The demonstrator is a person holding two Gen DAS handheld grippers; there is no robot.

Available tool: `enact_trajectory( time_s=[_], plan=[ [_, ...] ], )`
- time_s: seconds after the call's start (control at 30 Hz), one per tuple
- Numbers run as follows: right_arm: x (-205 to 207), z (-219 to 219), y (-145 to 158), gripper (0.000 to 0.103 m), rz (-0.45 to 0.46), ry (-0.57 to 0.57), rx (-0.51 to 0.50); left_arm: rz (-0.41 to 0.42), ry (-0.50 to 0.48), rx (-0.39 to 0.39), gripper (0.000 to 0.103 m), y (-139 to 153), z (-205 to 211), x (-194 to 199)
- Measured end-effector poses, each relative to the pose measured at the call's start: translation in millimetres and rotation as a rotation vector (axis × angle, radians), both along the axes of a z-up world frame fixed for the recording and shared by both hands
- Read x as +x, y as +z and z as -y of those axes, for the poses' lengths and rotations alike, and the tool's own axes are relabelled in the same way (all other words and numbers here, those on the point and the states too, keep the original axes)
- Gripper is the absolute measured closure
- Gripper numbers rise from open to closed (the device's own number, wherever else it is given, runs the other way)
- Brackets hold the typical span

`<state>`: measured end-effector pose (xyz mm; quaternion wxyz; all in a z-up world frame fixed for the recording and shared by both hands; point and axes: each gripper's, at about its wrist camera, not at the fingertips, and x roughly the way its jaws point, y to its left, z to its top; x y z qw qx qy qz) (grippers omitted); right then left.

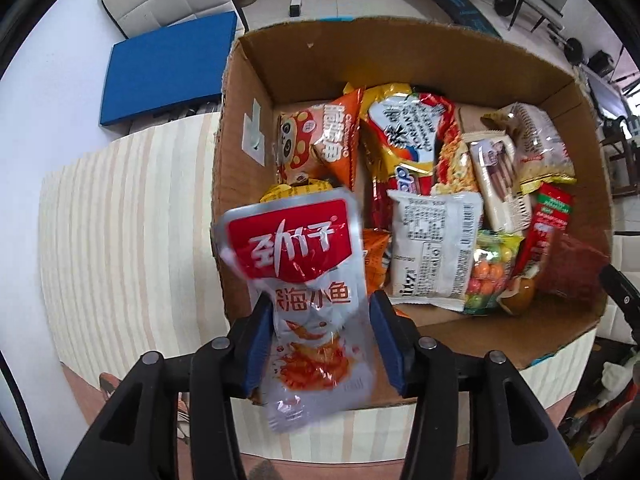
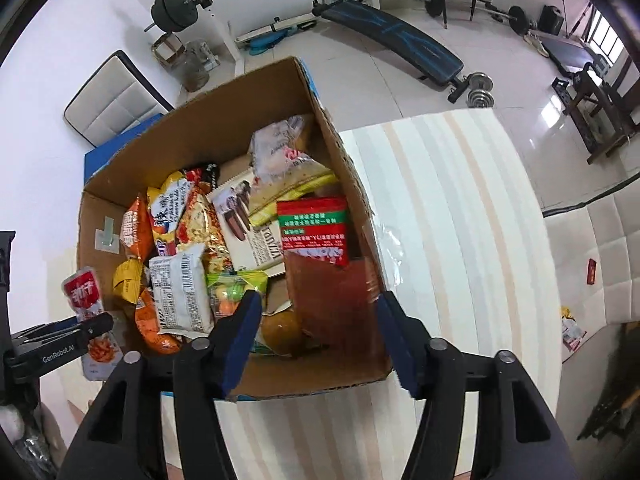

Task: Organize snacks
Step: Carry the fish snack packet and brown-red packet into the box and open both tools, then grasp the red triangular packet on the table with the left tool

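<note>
Hanging off the left gripper [image 1: 322, 320] is a silver fish-snack pouch [image 1: 304, 292], pinched by its lower half w/ the red label end sticking up over the near-left corner of the cardboard box [image 1: 248, 160]. Looks light & floppy, foil film prob slick, so a grip mid-body across the flat faces seems safer than an edge seam; contents likely crushable, easy squeeze. Right gripper [image 2: 318, 334] hovers over the box's near-right side, fingers spread wide; a blurry dark-red packet [image 2: 336, 300] sits between them, but can't tell if it's touched, nothing clamped. Box is packed w/ other snacks, e.g. a white barcode packet [image 1: 434, 248] lying flat. Box sits on a striped table [image 1: 120, 220].
</note>
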<state>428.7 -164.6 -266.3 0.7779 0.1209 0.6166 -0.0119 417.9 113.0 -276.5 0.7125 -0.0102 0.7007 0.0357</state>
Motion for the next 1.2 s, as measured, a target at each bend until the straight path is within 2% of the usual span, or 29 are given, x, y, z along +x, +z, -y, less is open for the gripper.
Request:
enact_trajectory(
  time_s=[0.03, 0.1, 0.23, 0.27, 0.3, 0.53, 0.7, 0.8, 0.93, 1.07, 1.2],
  plan=[
    [0, -2, 3, 0.033, 0.005, 0.003, 0.004, 0.009, 0.005, -0.007, 0.048, 3, -2, 0],
    [-2, -7, 10, 0.019, 0.015, 0.017, 0.015, 0.029, 0.019, -0.031, 0.029, 11, -7, -2],
    [-6, -21, 21, 0.014, 0.036, 0.05, 0.017, 0.057, 0.034, -0.063, 0.022, 25, -13, -6],
    [-7, -25, 24, 0.011, 0.041, 0.06, 0.018, 0.064, 0.037, -0.067, 0.014, 28, -13, -7],
    [-10, -30, 27, 0.011, 0.049, 0.069, 0.02, 0.078, 0.039, -0.07, 0.01, 32, -15, -9],
    [-28, -58, 42, 0.007, 0.1, 0.128, 0.048, 0.178, 0.067, -0.107, 0.01, 58, -23, -34],
    [-48, -74, 33, 0.007, 0.076, 0.151, 0.113, 0.26, 0.093, -0.032, 0.01, 68, -35, -73],
    [-65, -82, 23, 0.007, 0.07, 0.148, 0.15, 0.25, 0.145, -0.013, 0.01, 56, -49, -101],
    [-88, -89, 12, 0.007, 0.083, 0.13, 0.163, 0.182, 0.207, -0.022, 0.01, 23, -67, -128],
    [-107, -99, -2, 0.007, 0.079, 0.106, 0.179, 0.105, 0.22, -0.036, 0.01, -16, -73, -134],
    [-112, -104, -28, 0.007, 0.027, 0.092, 0.174, 0.057, 0.222, -0.07, 0.01, -45, -73, -129]
  ],
)
